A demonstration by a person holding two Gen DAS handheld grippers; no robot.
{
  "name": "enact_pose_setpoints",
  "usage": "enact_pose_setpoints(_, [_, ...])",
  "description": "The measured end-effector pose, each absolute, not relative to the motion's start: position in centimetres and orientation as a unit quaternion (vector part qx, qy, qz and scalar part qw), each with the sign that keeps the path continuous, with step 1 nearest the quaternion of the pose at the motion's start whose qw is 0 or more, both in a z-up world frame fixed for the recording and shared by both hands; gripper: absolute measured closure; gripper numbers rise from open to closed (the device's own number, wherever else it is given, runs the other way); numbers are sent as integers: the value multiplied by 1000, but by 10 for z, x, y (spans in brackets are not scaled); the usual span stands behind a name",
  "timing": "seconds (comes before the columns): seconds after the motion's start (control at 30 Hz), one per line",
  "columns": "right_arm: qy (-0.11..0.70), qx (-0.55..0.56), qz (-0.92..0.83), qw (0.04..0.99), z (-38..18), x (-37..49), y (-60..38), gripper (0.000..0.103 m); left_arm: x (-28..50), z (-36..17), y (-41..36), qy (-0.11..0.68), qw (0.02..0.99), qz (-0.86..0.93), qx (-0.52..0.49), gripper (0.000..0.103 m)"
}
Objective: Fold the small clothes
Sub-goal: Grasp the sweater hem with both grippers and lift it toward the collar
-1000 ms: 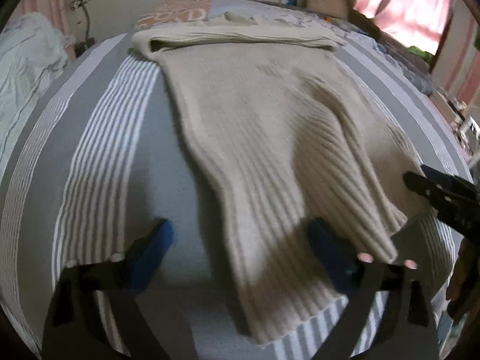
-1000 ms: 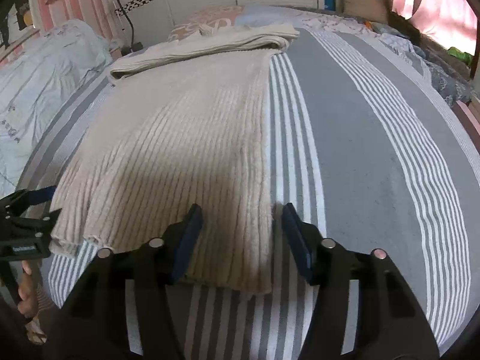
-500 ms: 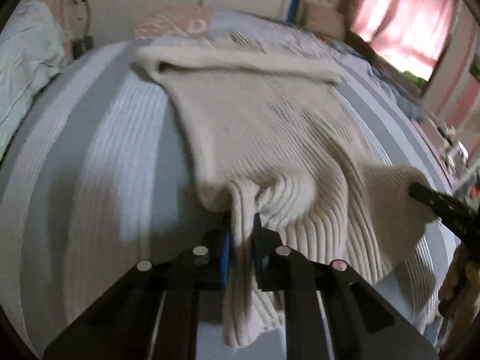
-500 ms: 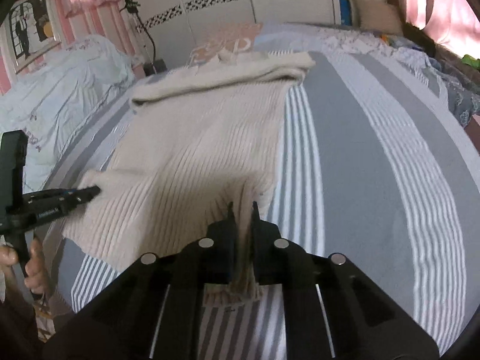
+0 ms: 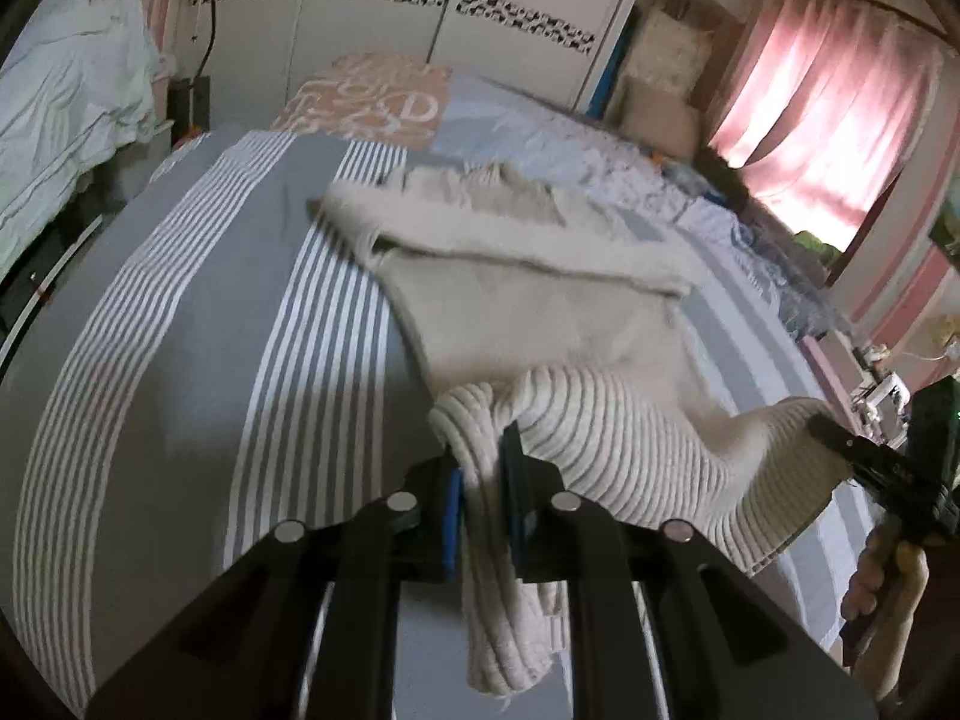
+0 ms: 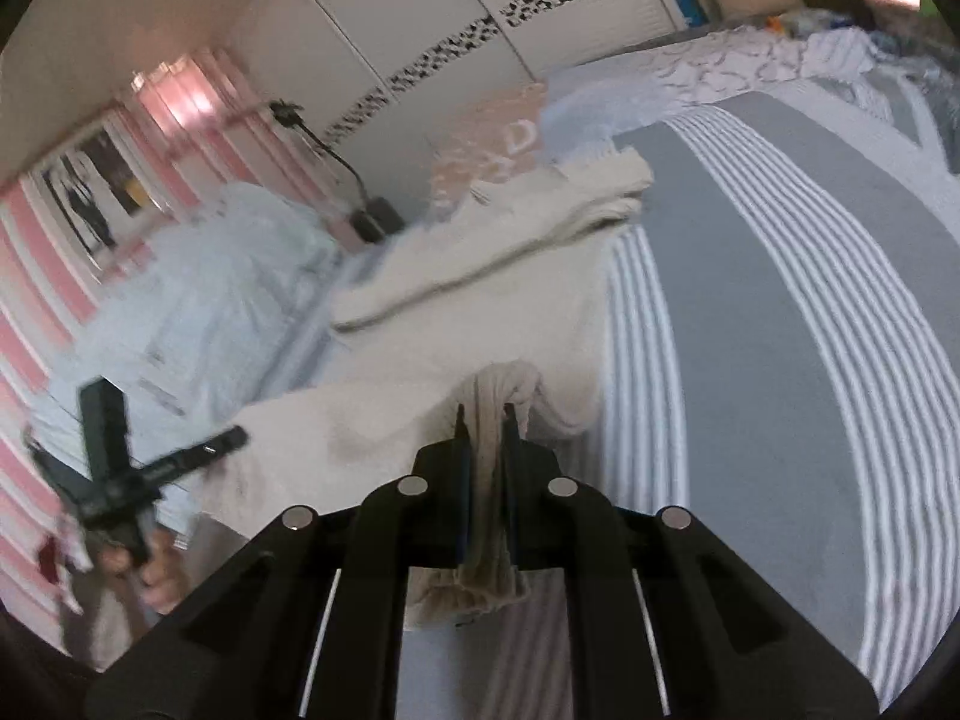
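Observation:
A cream ribbed knit sweater (image 5: 540, 312) lies on the grey striped bedspread (image 5: 198, 324), its far end folded across. My left gripper (image 5: 483, 468) is shut on the sweater's near left hem corner, lifted off the bed. My right gripper (image 6: 486, 432) is shut on the sweater (image 6: 480, 276) at the near right hem corner, also raised, so the hem hangs between them. The right gripper (image 5: 840, 438) shows at the right edge of the left wrist view, held by a hand (image 5: 888, 576). The left gripper (image 6: 222, 444) shows at the left of the right wrist view.
A white wardrobe (image 5: 372, 18) stands behind the bed. Pink curtains (image 5: 822, 120) glow at the right. A pale blue quilt heap (image 5: 66, 108) lies to the left. A patterned pink pillow (image 5: 372, 102) sits at the head of the bed.
Both grippers went from open around the hem to shut on it, then lifted the near hem off the bed and carried it up and forward.

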State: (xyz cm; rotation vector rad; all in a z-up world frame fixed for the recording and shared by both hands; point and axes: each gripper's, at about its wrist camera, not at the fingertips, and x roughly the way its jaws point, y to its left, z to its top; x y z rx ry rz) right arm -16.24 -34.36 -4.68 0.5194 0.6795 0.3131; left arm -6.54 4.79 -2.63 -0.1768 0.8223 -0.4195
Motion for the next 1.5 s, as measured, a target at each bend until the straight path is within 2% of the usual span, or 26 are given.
enact_pose_setpoints(0.2, [293, 201, 131, 925, -16, -126, -343, 94, -21, -7, 24, 351, 925, -146, 9, 90])
enact_pose_setpoints(0.43, [267, 69, 66, 959, 3, -49, -329, 94, 48, -10, -6, 322, 935, -111, 101, 90])
enact_pose_setpoints(0.87, [292, -74, 9, 954, -19, 62, -311, 94, 150, -28, -42, 328, 923, -94, 178, 90])
enact_pose_setpoints(1.1, [353, -50, 4, 934, -43, 112, -325, 94, 210, -53, -51, 378, 903, -100, 179, 89])
enact_pose_setpoints(1.23, [388, -29, -2, 921, -61, 134, -331, 94, 217, -80, -57, 393, 892, -87, 204, 86])
enact_pose_setpoints(1.27, [394, -31, -1, 919, -65, 137, -331, 94, 217, -83, -58, 393, 892, -84, 209, 82])
enact_pose_setpoints(1.3, [396, -31, 2, 918, -68, 138, -330, 93, 216, -86, -58, 390, 892, -79, 214, 65])
enact_pose_setpoints(1.37, [400, -30, 8, 916, -70, 140, -331, 92, 219, -83, -53, 377, 899, -56, 216, 39])
enact_pose_setpoints(1.5, [392, -26, 21, 919, -61, 137, -334, 86, 221, -74, -39, 401, 897, -74, 169, 38])
